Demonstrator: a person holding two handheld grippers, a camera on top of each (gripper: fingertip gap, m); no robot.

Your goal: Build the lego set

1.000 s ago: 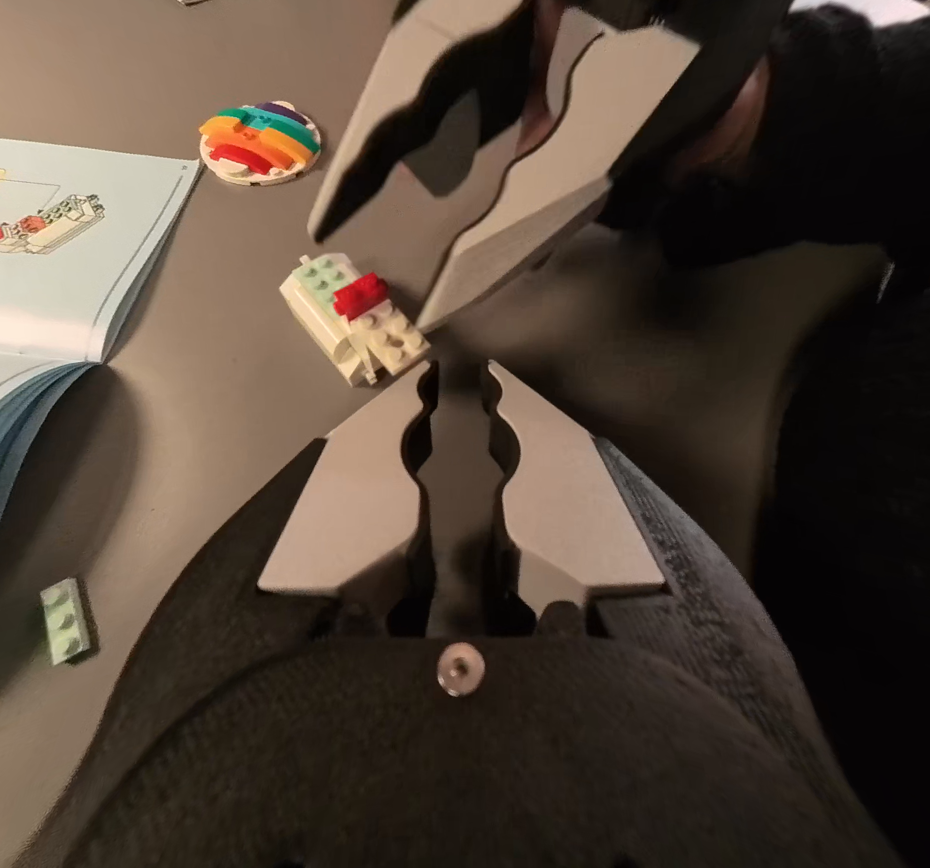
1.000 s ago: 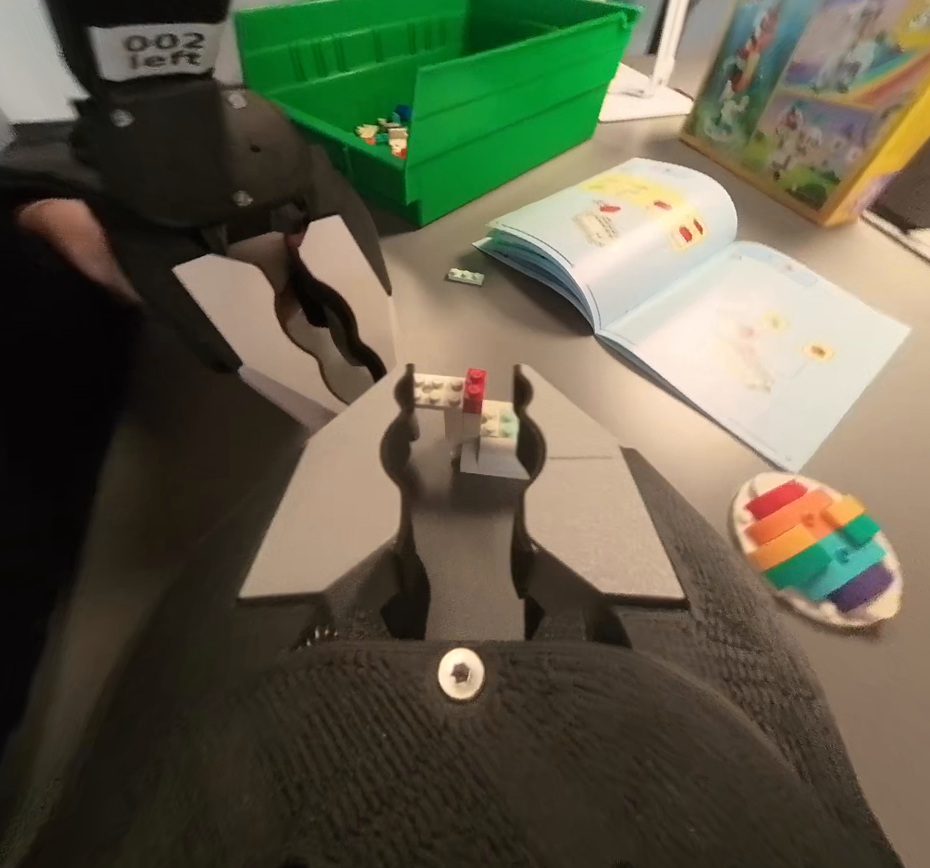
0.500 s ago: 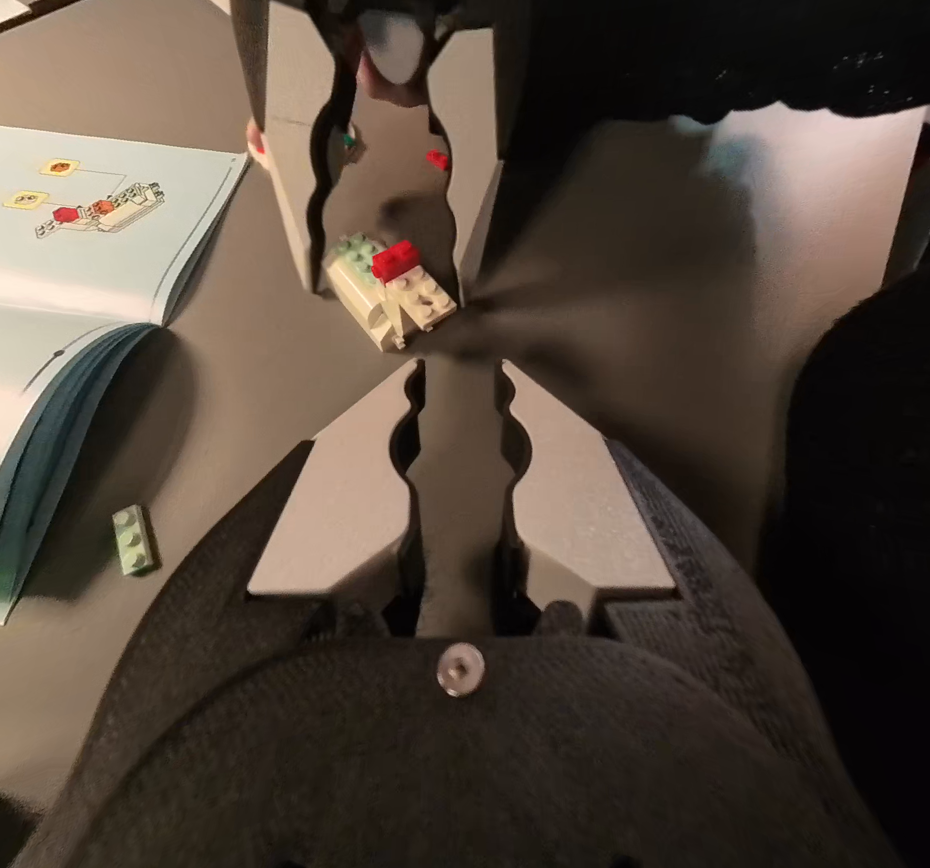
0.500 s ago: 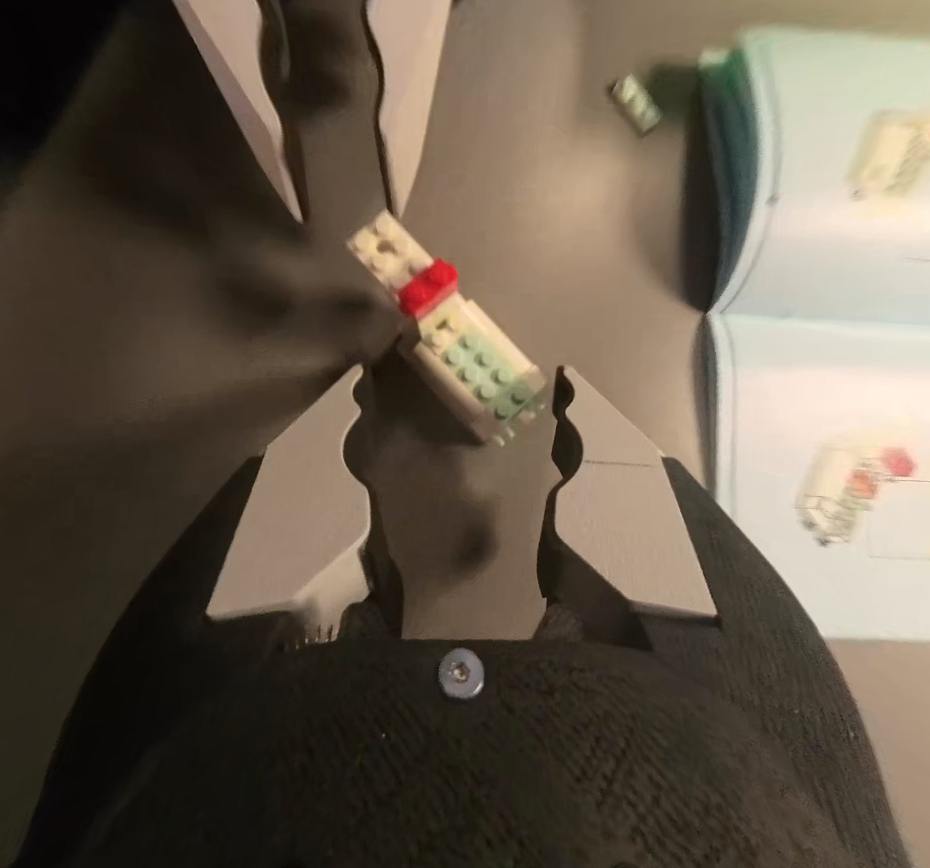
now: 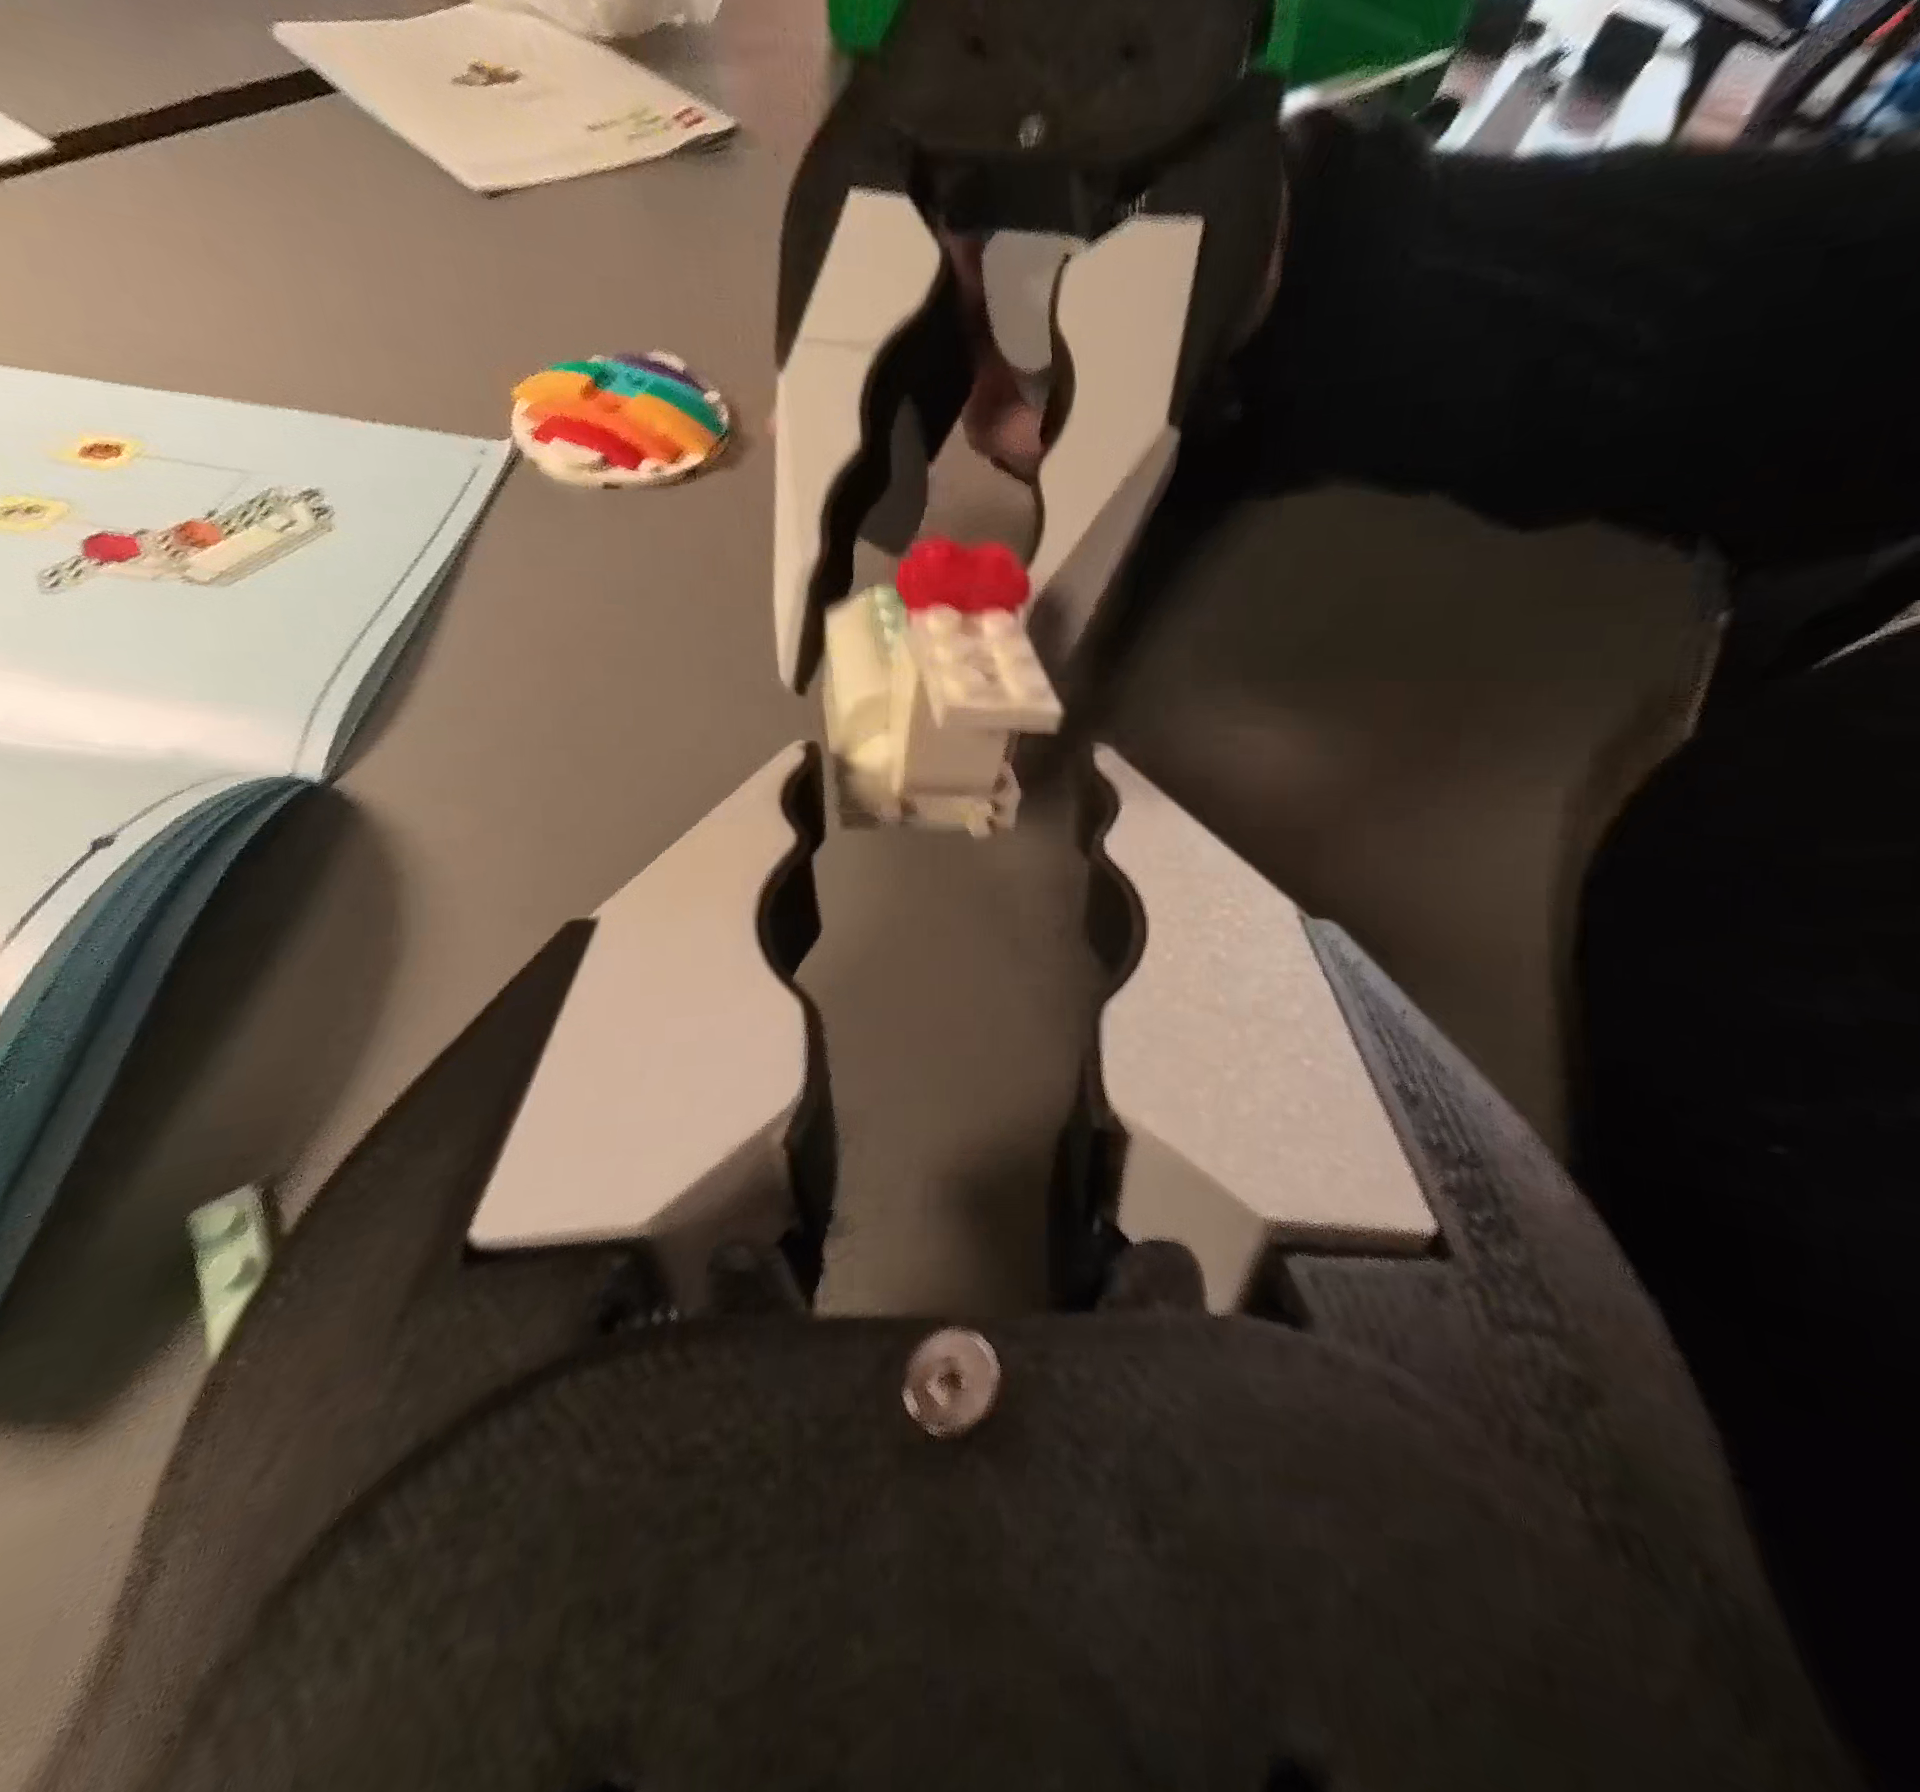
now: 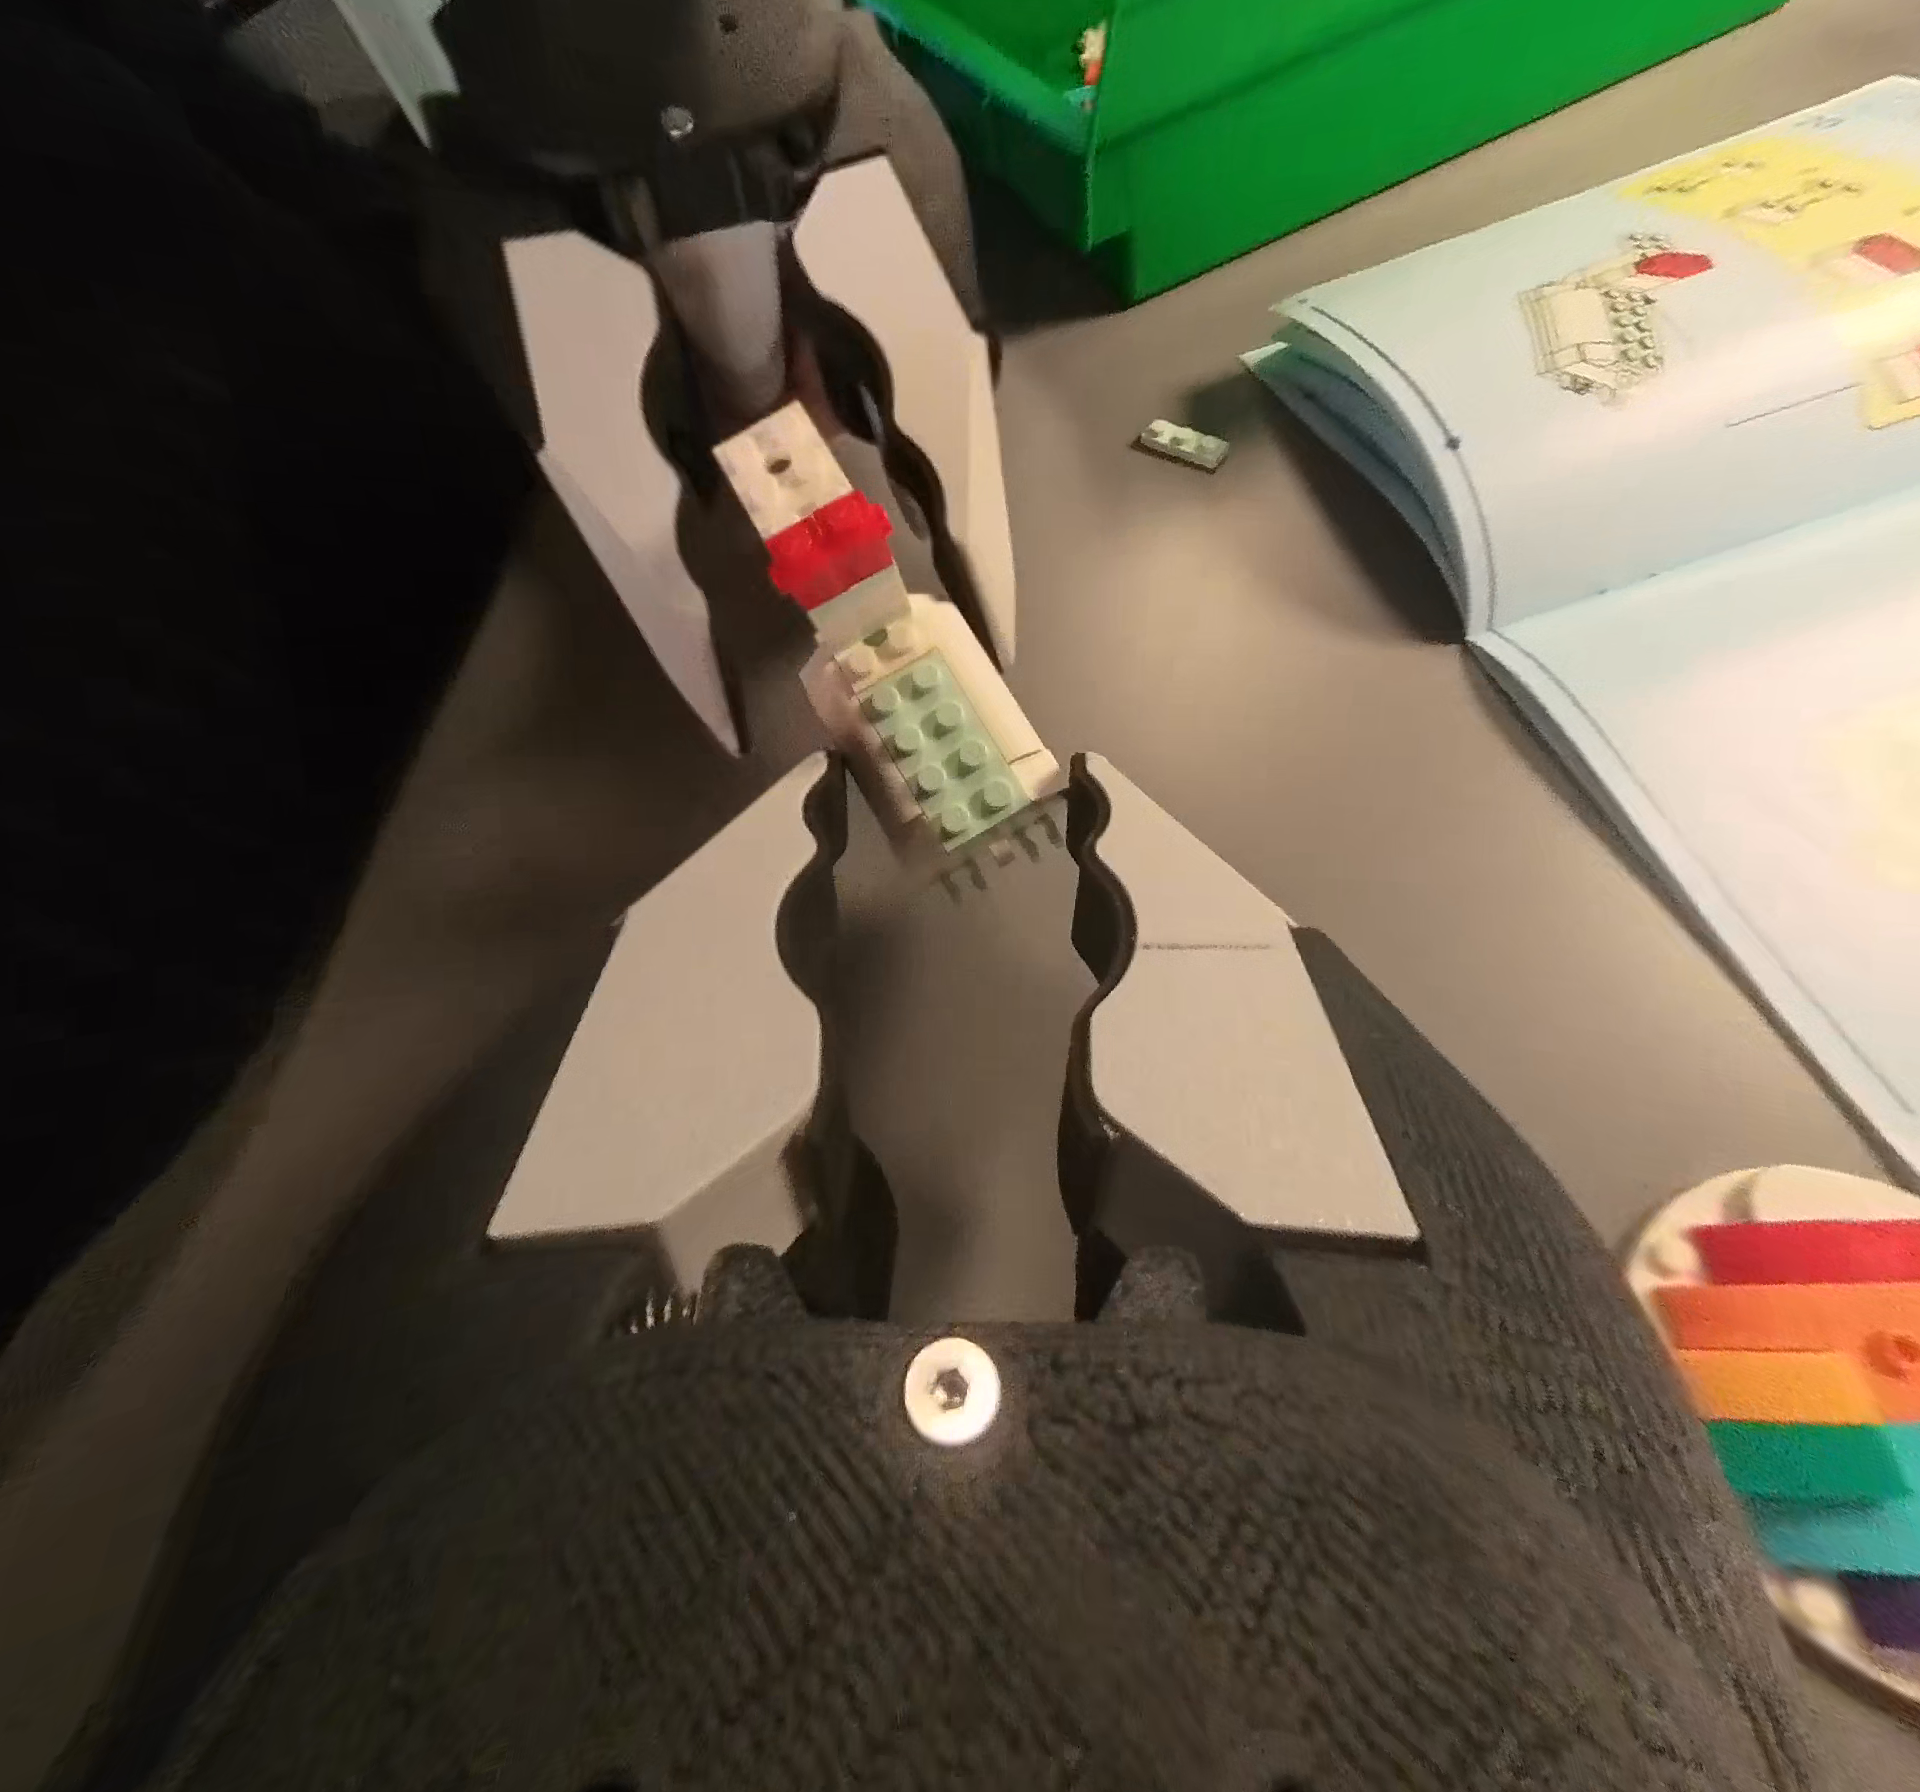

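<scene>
A small lego model (image 5: 935, 703) of white bricks with a mint-green plate and a red brick on top lies on the grey table (image 5: 364, 288). In the right wrist view the model (image 6: 935, 734) has its mint-green end between my right gripper's fingertips and its white end with the red brick between the left gripper's fingers. My left gripper (image 5: 951, 766) is open, with the model just beyond its tips. My right gripper (image 6: 954, 771) is open and faces it from the other side. It also shows in the left wrist view (image 5: 935, 630). Neither is clamped on the model.
An open instruction booklet (image 5: 187, 620) lies left of the model. A round plate with rainbow bricks (image 5: 623, 423) and a loose mint-green plate (image 6: 1184, 443) lie nearby. A green bin (image 6: 1299, 28) stands at the back, and a leaflet (image 5: 520, 111) and a white bag lie far off. My left and right fingertips are right by each other.
Both grippers have closed in on the model from opposite ends, so its ends now sit between their open fingers. Both views have tilted up and show more of the table.
</scene>
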